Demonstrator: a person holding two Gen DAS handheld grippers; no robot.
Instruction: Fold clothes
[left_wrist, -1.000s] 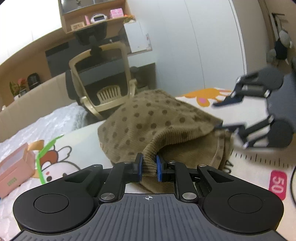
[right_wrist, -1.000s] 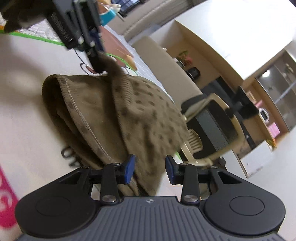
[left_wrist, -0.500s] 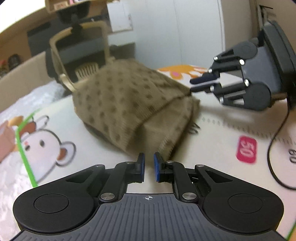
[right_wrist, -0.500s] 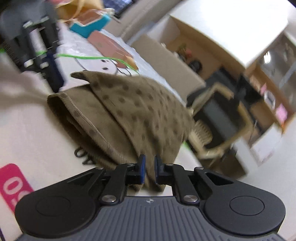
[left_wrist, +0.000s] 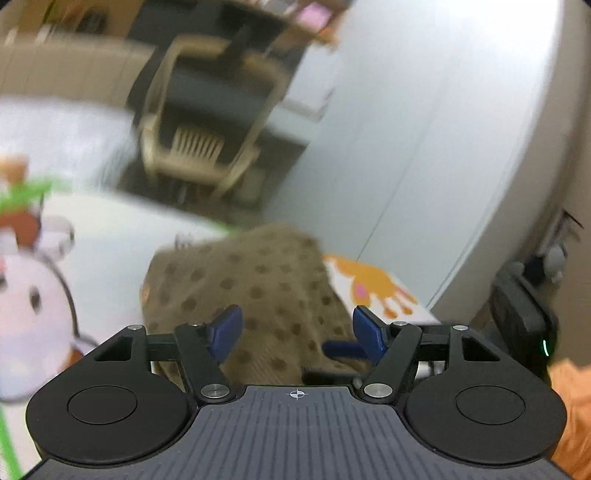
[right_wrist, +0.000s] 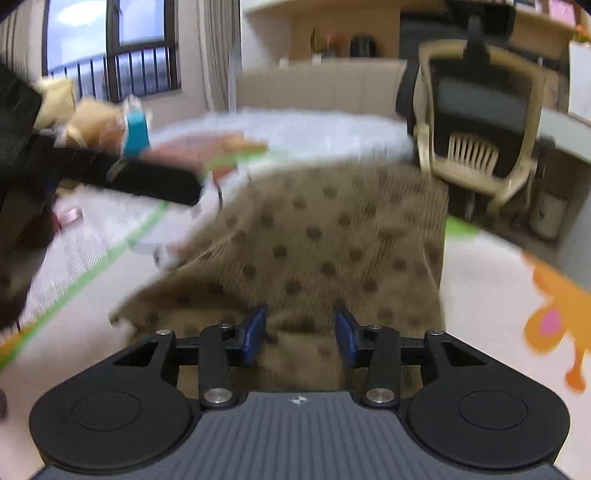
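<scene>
Left gripper (left_wrist: 295, 328) spread wide, blue pads apart, nothing between them, hovering over the near edge of the folded brown dotted garment (left_wrist: 258, 291). Right gripper (right_wrist: 300, 334) also spread, empty, pads just above the garment's near edge; contact with the cloth can't be told, frames blurred. Garment lies folded on a white cartoon-print mat (right_wrist: 487, 288), near its far edge. Left gripper's dark body shows at the right-wrist view's left side. Beyond the mat, a beige office chair (right_wrist: 476, 122).

Motion blur smears chair (left_wrist: 207, 122) & mat print (left_wrist: 33, 291); garment's (right_wrist: 332, 251) near edge hidden.
</scene>
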